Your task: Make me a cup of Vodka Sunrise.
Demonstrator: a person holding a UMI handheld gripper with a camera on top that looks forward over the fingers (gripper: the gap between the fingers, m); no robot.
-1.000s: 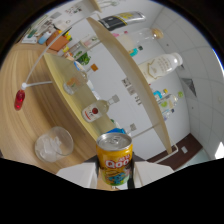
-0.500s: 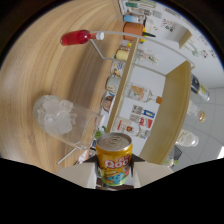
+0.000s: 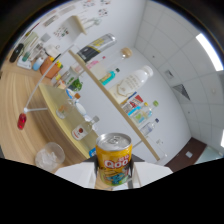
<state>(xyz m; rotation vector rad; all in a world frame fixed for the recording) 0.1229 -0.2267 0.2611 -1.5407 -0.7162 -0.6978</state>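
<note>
The tongs (image 3: 114,172) grip a yellow can (image 3: 113,157), a white finger (image 3: 75,175) pressed to each side of it. The can stands upright between them, its silver top with pull tab showing, lifted clear of the wooden surface (image 3: 20,145). Just beyond the left finger a clear cup (image 3: 49,156) sits on the surface. Farther off lies a red-ended tool (image 3: 22,120). Past the can, shelves (image 3: 107,97) holding bottles run along the white wall.

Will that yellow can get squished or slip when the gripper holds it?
The yellow can looks like thin metal, so a hard squeeze might dent it. Its smooth round side could slip or twist. Its pull tab looks unopened, so it's probably full and fairly heavy.
</note>
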